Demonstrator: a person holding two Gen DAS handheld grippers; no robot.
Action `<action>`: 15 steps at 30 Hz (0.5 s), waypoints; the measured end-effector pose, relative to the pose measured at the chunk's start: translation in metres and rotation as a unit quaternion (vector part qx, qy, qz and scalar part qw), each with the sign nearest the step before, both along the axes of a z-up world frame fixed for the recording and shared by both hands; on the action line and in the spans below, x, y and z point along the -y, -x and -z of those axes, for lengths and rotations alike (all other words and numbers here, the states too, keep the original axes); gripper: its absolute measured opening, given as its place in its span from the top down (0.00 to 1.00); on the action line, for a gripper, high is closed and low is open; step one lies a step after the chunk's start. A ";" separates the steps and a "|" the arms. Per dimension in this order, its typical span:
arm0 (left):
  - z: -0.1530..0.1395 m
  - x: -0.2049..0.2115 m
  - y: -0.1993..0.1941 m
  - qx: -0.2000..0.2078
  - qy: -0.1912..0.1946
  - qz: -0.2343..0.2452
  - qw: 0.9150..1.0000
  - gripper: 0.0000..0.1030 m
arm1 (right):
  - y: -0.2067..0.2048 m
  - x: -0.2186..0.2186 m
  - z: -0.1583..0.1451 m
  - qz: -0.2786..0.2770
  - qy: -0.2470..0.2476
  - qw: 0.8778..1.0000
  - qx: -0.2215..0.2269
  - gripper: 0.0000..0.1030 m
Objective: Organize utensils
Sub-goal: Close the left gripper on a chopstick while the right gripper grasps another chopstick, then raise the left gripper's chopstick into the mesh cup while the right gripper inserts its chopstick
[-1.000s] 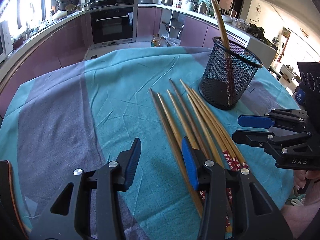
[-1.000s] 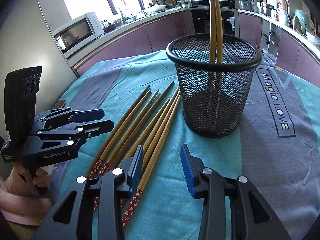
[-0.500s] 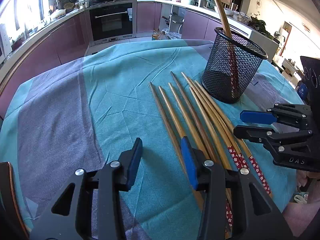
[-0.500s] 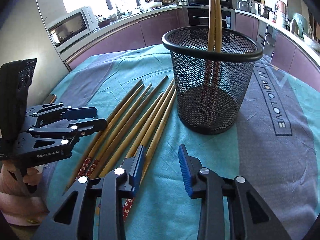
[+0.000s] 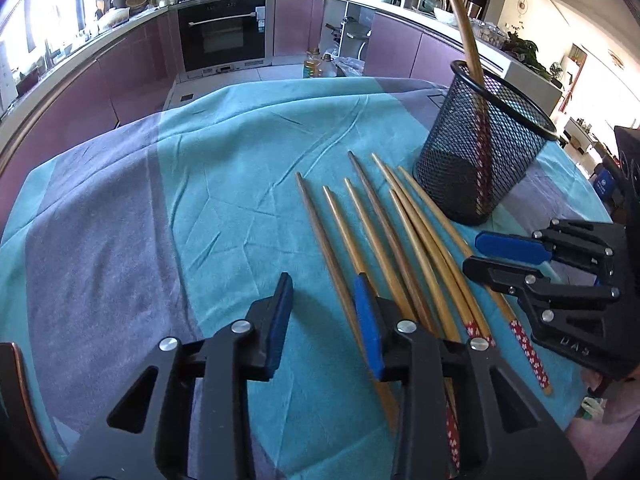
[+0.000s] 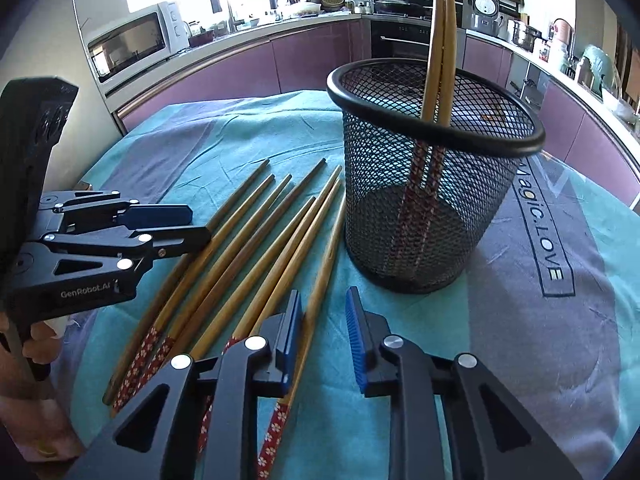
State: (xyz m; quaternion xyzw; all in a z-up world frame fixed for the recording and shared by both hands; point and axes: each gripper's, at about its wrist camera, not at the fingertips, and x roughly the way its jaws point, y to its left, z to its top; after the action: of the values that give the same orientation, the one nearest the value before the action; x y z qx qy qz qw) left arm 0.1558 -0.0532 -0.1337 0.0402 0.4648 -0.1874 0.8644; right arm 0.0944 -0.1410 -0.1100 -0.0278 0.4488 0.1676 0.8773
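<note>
Two chopsticks (image 6: 438, 40) stand in the mesh cup (image 6: 424, 216); seven (image 5: 384, 236) lie on the cloth (image 5: 200, 184) beside it. Left gripper (image 5: 324, 312) and right gripper (image 6: 320, 320) have just been closing, nothing clamped yet.

The left claw (image 5: 324, 316) tilts steeply downward, its blue-padded fingers (image 5: 280, 312) parted with nothing pressed between them — the jaws have just been closing. The right claw (image 6: 322, 332) slants down likewise, its jaws narrower, also just closing, and seemingly gripping nothing, though the view there is crowded. A hand (image 6: 38, 340) wraps the left claw's handle at the frame edge.
</note>
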 end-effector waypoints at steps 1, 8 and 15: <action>0.000 0.001 -0.003 -0.002 0.002 -0.002 1.000 0.75 | -0.001 0.001 0.000 0.000 -0.004 1.000 -0.001 0.87; 0.001 0.005 -0.009 -0.010 0.017 -0.013 1.000 0.89 | -0.001 0.010 0.000 0.007 -0.026 1.000 -0.007 0.93; -0.001 -0.001 -0.003 -0.008 0.034 -0.025 0.999 0.91 | 0.007 0.019 -0.005 0.002 -0.039 0.999 -0.003 0.94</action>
State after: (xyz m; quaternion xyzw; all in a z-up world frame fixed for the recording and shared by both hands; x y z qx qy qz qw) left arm 0.1589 -0.0526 -0.1331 -0.0023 0.4663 -0.1820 0.8657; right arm 0.0873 -0.1604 -0.1049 0.0076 0.4451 0.1831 0.8765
